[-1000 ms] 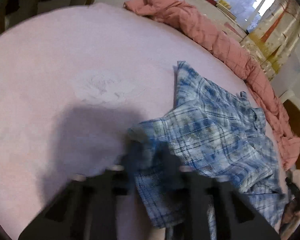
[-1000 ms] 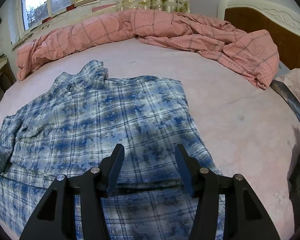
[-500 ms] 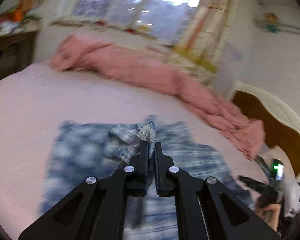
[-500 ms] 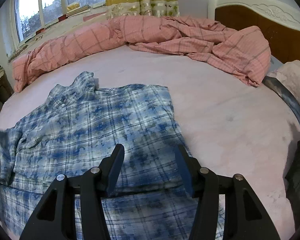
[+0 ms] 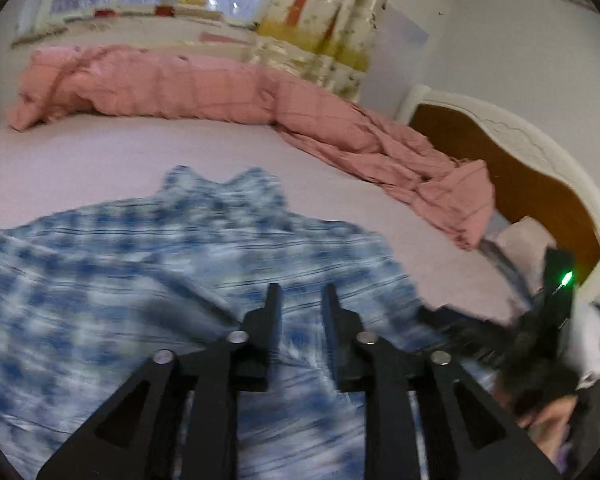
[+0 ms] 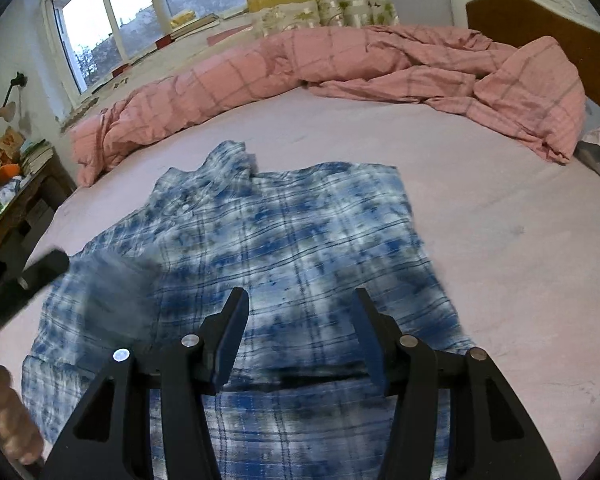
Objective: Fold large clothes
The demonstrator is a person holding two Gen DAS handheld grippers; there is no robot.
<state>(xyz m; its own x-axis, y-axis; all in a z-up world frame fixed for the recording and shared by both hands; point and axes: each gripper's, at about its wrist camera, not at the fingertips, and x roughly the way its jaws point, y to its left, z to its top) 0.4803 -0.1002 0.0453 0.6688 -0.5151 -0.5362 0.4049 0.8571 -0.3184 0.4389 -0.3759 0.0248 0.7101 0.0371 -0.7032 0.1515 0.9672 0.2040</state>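
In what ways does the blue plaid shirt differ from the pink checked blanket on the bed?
The blue plaid shirt lies spread nearly flat in the middle of the bed; the pink checked blanket is bunched in a long crumpled roll along the far edge. The shirt has a dense blue-and-white pattern; the blanket shows thin lines on pink. The shirt lies just ahead of both open tongs; the blanket is farther off. Both rest on the pale pink sheet.

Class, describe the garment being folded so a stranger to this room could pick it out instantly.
Find the bed with its pale pink sheet. The shirt lies flat in its middle, collar toward the window. Unlike the rumpled pink checked quilt behind it, it is blue-and-white plaid.
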